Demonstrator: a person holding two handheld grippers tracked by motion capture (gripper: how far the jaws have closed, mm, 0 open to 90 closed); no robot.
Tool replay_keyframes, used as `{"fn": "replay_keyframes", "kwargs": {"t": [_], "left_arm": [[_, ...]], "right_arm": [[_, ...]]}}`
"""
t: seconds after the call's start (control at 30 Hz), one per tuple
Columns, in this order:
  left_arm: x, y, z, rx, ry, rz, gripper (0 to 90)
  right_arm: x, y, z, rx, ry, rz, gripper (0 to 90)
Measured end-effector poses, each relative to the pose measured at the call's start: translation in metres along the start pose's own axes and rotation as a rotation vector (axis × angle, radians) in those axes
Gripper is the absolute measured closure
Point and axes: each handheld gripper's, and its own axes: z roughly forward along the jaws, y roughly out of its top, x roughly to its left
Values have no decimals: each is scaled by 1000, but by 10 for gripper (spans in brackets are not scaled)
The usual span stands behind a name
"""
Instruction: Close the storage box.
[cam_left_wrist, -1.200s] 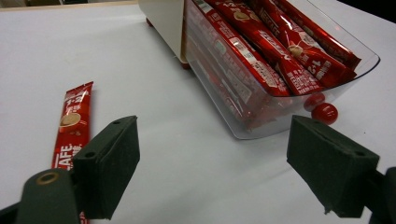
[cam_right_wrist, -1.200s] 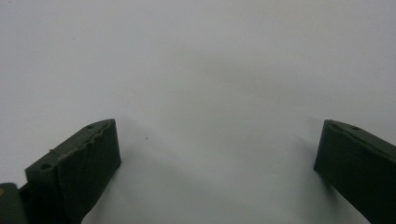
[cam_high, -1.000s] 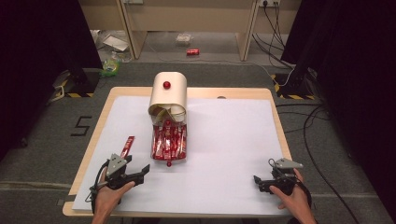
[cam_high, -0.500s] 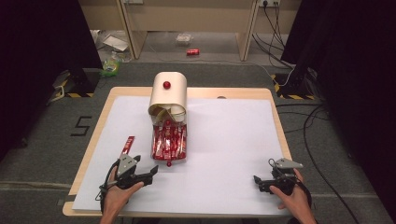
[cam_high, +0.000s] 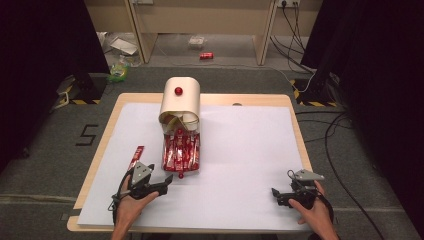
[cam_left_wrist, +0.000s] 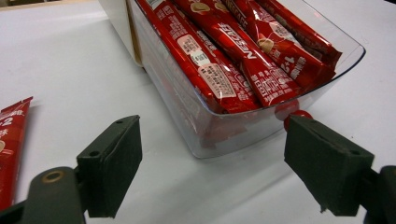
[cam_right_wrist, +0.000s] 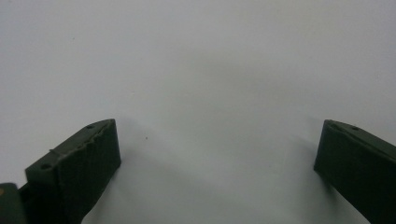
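A cream box (cam_high: 180, 100) with a red knob stands at the table's back middle. A clear tray (cam_high: 195, 169) (cam_left_wrist: 187, 112) packed with red sachets (cam_high: 181, 151) (cam_left_wrist: 224, 60) juts from its front. One loose red sachet (cam_high: 136, 156) (cam_left_wrist: 10, 140) lies left of the tray. My left gripper (cam_high: 162, 185) (cam_left_wrist: 212, 149) is open just in front of the tray's near end, and the tray's small red knob (cam_left_wrist: 293, 113) sits by its right jaw. My right gripper (cam_high: 276, 196) (cam_right_wrist: 217, 140) is open over bare white paper at the front right, holding nothing.
A white sheet (cam_high: 245, 150) covers most of the wooden table (cam_high: 250, 99). Cables and litter lie on the floor beyond the table. Dark curtains stand at both sides.
My left gripper has moved right and forward, from the front left corner up to the near end of the tray. The right gripper has stayed put.
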Motion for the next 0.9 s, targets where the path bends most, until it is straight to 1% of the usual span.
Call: {"fn": "replay_keyframes", "kwargs": {"t": [0.17,0.27,0.3,0.37,0.53,0.6,0.67,0.73,0.77,0.83,0.9], "left_arm": [[1,0,4,1,8,-10,191],[1,0,7,5,1,-14,177],[0,0,9,6,-2,-12,174],[-1,1,11,5,-8,-5,163],[-8,7,16,4,-26,25,148],[-10,8,18,6,-26,34,146],[-11,10,20,3,-17,39,145],[-11,11,20,-8,-6,28,146],[-10,12,20,-11,0,27,147],[-8,14,19,-19,6,21,147],[-6,15,19,-29,8,6,147]], "right_arm": [[0,0,0,-1,0,-4,6],[0,0,0,-1,0,-5,6],[0,0,0,0,0,0,6],[-1,0,0,-1,1,-6,6],[-1,0,0,-2,0,-7,6],[-1,0,0,-2,1,-7,6],[0,0,0,-2,0,-5,6],[0,0,0,0,0,0,6],[0,0,0,-2,1,-5,6],[-1,0,0,-2,1,-6,6],[-1,0,0,-2,0,-7,6]]}}
